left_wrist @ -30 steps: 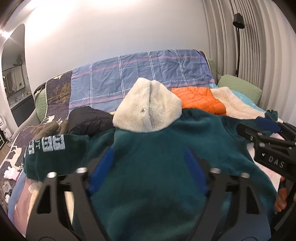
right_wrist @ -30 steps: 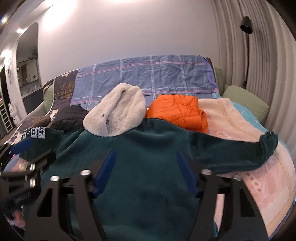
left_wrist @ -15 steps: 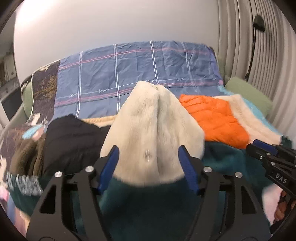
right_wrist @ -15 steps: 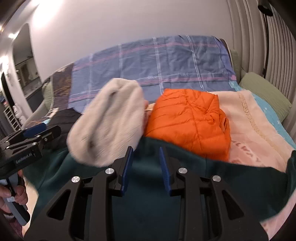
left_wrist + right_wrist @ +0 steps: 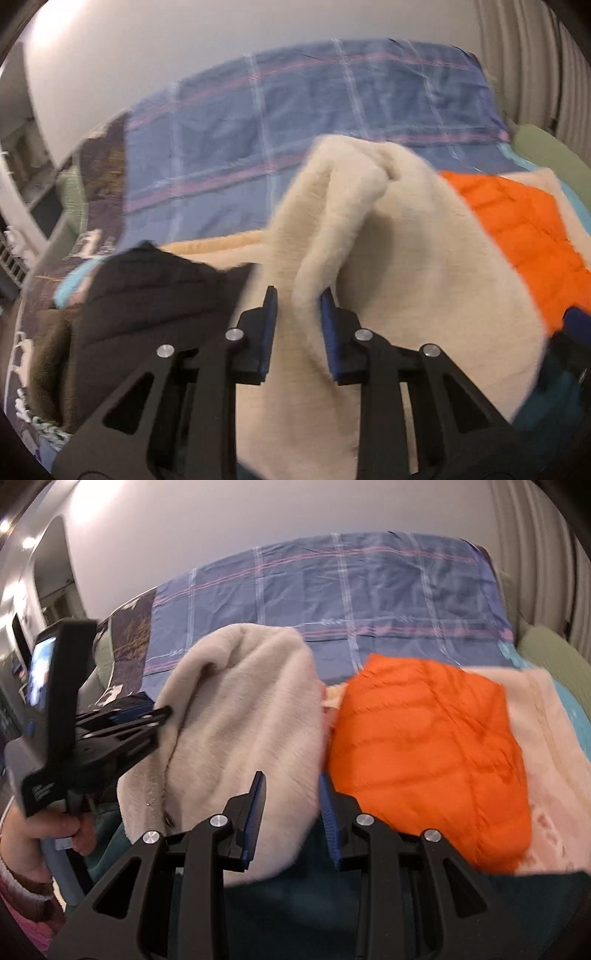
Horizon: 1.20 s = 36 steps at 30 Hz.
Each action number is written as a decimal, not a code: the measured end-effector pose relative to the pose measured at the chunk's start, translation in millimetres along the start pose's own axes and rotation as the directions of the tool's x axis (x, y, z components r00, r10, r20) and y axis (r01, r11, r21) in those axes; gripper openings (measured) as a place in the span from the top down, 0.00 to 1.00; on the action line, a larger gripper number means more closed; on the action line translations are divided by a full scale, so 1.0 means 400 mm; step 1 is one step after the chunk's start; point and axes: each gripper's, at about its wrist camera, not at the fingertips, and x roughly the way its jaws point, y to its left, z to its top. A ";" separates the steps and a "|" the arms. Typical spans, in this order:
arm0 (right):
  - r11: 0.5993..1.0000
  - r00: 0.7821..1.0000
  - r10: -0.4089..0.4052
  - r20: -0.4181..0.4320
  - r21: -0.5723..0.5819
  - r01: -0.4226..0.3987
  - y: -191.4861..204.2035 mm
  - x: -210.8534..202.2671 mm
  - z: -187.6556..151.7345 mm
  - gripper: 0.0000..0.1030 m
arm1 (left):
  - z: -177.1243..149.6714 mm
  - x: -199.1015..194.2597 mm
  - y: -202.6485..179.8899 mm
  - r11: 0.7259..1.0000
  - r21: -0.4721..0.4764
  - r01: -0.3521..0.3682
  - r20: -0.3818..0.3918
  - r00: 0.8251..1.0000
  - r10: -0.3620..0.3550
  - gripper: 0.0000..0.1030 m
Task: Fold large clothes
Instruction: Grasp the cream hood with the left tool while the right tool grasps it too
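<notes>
A dark green fleece hoodie (image 5: 314, 893) with a cream fur hood (image 5: 251, 716) lies spread on the bed. In the left wrist view my left gripper (image 5: 297, 299) is shut on the hood's (image 5: 388, 277) left edge, with a fold of fur pinched between the blue pads. From the right wrist view it shows at the left (image 5: 162, 716), its tips in the fur. My right gripper (image 5: 291, 786) is shut on the hood's right lower edge, where it meets the green body.
An orange puffer jacket (image 5: 424, 753) lies just right of the hood on a pink blanket (image 5: 546, 760). A black garment (image 5: 147, 295) lies left of the hood. A blue plaid sheet (image 5: 332, 602) covers the bed's far end.
Both grippers moved forward from the hoodie's body to the hood. Both narrowed onto its fur edges; the right had partly narrowed half a second ago. The hood's left edge is now lifted and bunched.
</notes>
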 end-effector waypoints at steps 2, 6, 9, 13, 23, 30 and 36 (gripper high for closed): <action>1.000 1.000 0.016 -0.014 -0.007 -0.016 0.029 0.038 0.028 0.69 | -0.014 0.007 0.041 0.999 -0.005 -0.037 -0.001 0.999 0.037 0.76; 0.999 0.998 0.040 -0.040 0.010 -0.040 0.073 0.107 0.092 0.56 | -0.040 0.032 0.101 0.999 -0.037 -0.003 -0.040 0.999 0.002 0.76; 0.999 0.998 0.022 -0.051 -0.022 -0.023 0.127 0.159 0.142 0.52 | -0.042 0.040 0.129 0.996 -0.074 0.054 -0.027 0.998 -0.056 0.73; 0.988 0.995 -0.022 -0.094 -0.151 0.008 0.214 0.220 0.159 0.51 | -0.043 0.044 0.155 0.987 -0.123 0.107 -0.014 0.994 -0.110 0.72; 0.967 0.980 -0.183 -0.081 -0.195 0.165 0.241 0.348 0.179 0.84 | -0.029 0.096 0.158 0.971 -0.178 0.157 -0.025 0.986 -0.164 0.74; 0.998 0.994 -0.064 0.092 0.027 0.062 0.064 0.122 0.186 0.89 | -0.038 0.000 0.186 0.978 -0.143 0.152 0.085 0.986 -0.141 0.94; 0.988 0.987 0.025 0.158 0.145 -0.048 -0.149 -0.093 -0.049 0.92 | -0.204 -0.185 0.269 0.952 -0.152 0.266 0.201 0.951 -0.234 0.94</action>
